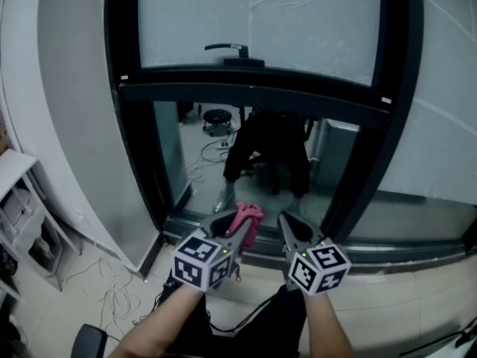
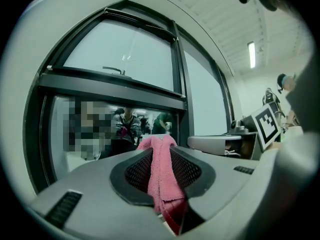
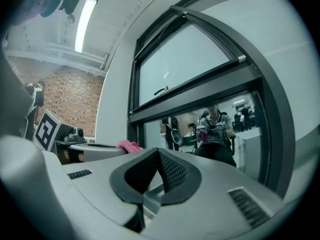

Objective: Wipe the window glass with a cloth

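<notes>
We judged that the main danger was the short piece of pink cloth [image 2: 159,176] standing out past the tips of the left claw [image 2: 160,156]. If we pressed it to the window glass [image 1: 195,155] at a flat angle, the hard jaw tips could reach the pane before the cloth did and scrape it. A second danger was slipping: the cloth was folded thin between the pads, so the drag of a wet or sticky pane could pull it out sideways. A third was the dark window frame [image 1: 246,95]. Its crossbar and the handle [image 1: 227,48] on the upper sash stood out from the glass, and a wide stroke could knock a claw against them. The right claw [image 1: 291,228] was just beside the left one, so the two could also bump together during a sweep.

The left claw was pressed onto the pink cloth, which ran down between both meshed pads, with a tuft above the tips and a tail hanging below. The cloth was held in front of the low part of the lower pane and did not seem to touch it. The right claw had its jaws pressed together, with nothing between them and touching nothing.
</notes>
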